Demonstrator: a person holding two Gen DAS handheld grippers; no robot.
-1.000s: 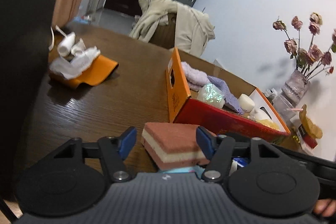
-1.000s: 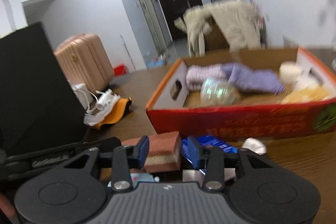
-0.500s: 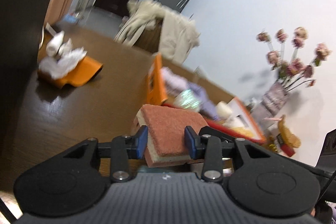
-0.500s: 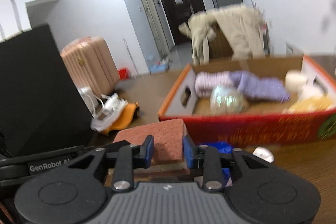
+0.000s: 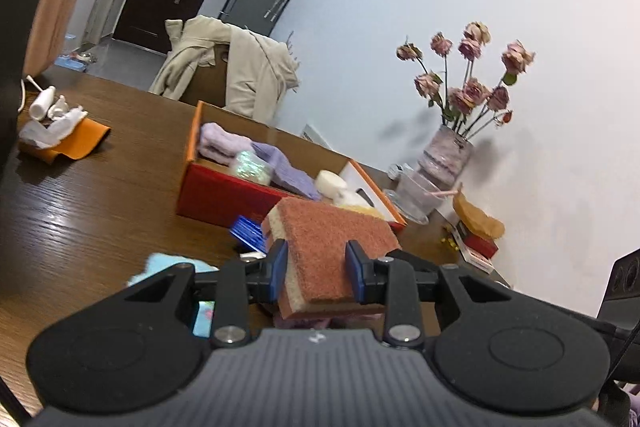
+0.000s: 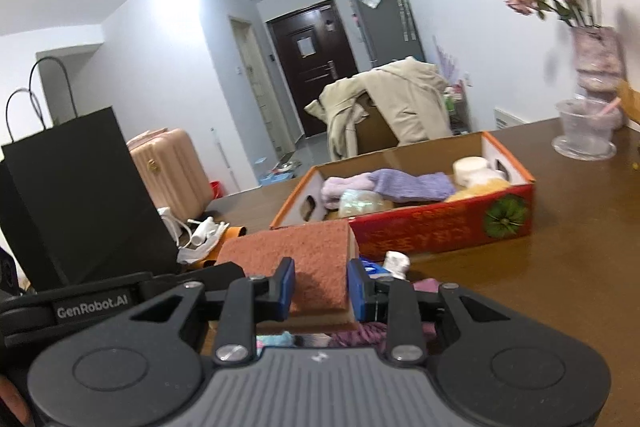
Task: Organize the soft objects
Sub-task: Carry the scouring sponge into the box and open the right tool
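Sponge (image 5: 328,247) lies tilted — long axis toward the box (image 5: 224,195).

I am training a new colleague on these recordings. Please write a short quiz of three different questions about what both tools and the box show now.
1. True or false: the left tool and the right tool each clamp a side of the same sponge.
2. Which colour is the sponge's top face? A) reddish-brown B) green C) white
3. Fill in: the purple towels lie inside the red ____.

Key: 1 true; 2 A; 3 box.
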